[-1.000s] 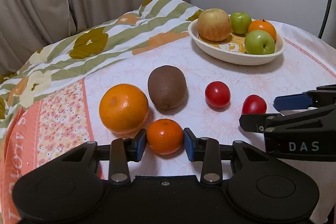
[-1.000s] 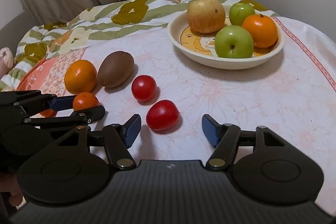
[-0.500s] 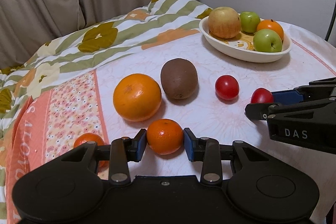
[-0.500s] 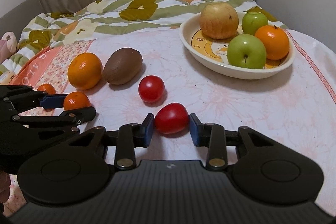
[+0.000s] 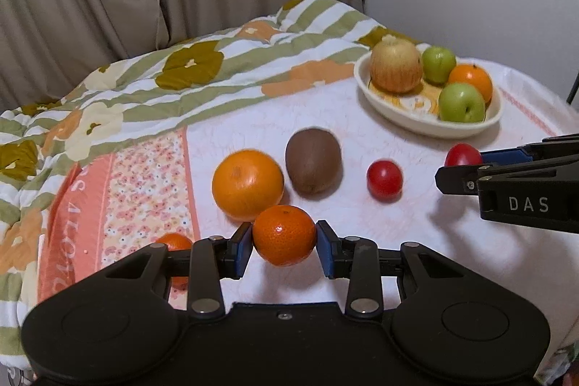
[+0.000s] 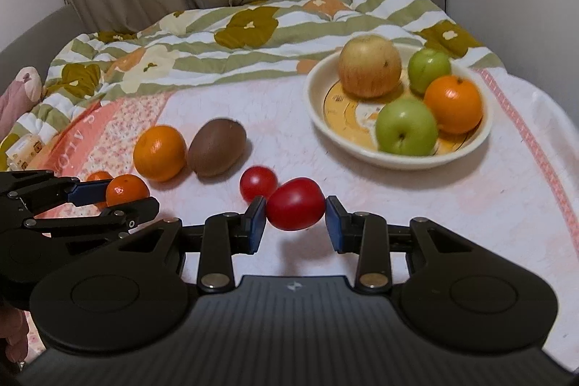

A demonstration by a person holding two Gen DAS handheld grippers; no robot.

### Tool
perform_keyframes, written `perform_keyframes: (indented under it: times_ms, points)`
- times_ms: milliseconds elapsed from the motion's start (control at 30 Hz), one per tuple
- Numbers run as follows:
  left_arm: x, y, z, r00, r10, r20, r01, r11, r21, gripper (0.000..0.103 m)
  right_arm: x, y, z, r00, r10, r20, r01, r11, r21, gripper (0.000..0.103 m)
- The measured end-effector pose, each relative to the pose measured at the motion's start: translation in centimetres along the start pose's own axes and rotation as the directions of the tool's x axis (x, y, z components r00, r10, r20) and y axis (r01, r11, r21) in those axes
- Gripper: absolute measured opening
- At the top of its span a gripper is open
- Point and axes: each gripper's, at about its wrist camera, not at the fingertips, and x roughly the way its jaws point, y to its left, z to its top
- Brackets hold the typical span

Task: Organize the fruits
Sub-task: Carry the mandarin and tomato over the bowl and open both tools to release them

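- Mandarin, small, orange, dimpled skin: pinched between the blue pads of the left gripper, at 6 o'clock in the left wrist view.
- Tomato, red, oval, glossy: clamped between the pads of the right gripper, which close on its two sides.
- Bowl, cream, shallow, ceramic: at 2 o'clock on the white patterned cloth; holds a large yellow-red apple, two green apples and an orange.
- Loose fruit on the cloth: large orange touching the brown kiwi at its 3 o'clock; small round red tomato further right; second small mandarin at 8 o'clock, partly hidden by the left gripper.
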Motion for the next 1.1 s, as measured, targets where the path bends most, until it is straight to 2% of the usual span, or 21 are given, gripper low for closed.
perform_keyframes:
  times_ms: [333,600,867,1100]
  points:
    - [-2.4,-2.8,3.6,0.999,0.003,0.032,-0.002,0.999,-0.047,0.041,-3.4,-3.5,3.0,1.000,0.000,0.023,0.001,0.999,-0.033,0.050]
    - [-2.4,-5.5,7.3,0.998,-0.004,0.065,0.009,0.997,-0.074,0.041,-4.7,-7.3,5.8,0.998,0.009,0.055,-0.007,0.999,-0.040,0.050]
    - [0.7,-8.2,10.7,0.997,0.003,0.074,0.002,0.997,-0.071,0.041,-2.9,-11.0,8.5,0.997,0.034,0.066,-0.029,0.996,-0.080,0.050]
    - [5.0,-10.1,12.4,0.999,0.012,0.044,-0.009,0.998,-0.069,0.041,0.4,-13.7,10.3,0.997,0.065,0.045,-0.061,0.993,-0.100,0.050]
